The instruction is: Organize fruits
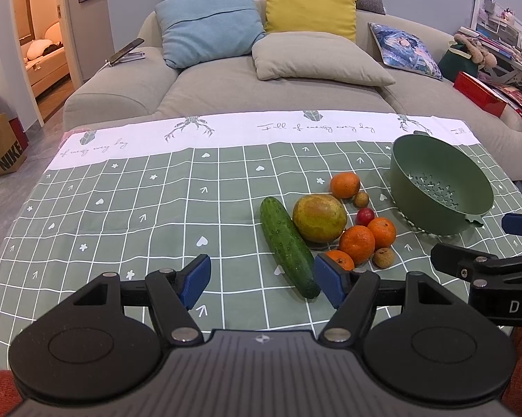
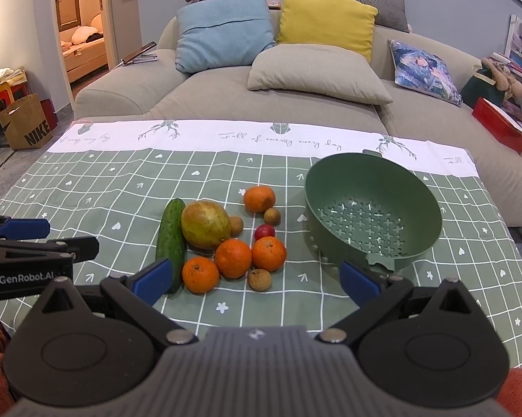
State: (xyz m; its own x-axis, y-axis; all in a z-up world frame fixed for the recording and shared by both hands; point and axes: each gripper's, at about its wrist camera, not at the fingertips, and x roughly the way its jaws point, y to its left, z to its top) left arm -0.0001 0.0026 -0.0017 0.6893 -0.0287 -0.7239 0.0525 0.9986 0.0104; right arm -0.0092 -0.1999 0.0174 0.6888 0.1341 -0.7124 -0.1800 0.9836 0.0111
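A cucumber [image 1: 288,246] [image 2: 171,243], a yellow-green mango [image 1: 319,218] [image 2: 205,224], several oranges [image 1: 356,244] [image 2: 233,258], small brown longans [image 2: 259,279] and a small red fruit [image 1: 365,216] [image 2: 264,232] lie grouped on the green checked tablecloth. A green colander bowl [image 1: 441,187] [image 2: 372,208] stands empty to their right. My left gripper [image 1: 261,281] is open and empty, low in front of the cucumber. My right gripper [image 2: 255,283] is open and empty, in front of the oranges and the bowl.
A grey sofa [image 1: 261,80] with cushions runs behind the table's far edge. A brown paper bag [image 1: 0,149] stands on the floor at the left. A red box [image 1: 480,93] and clutter lie at the right.
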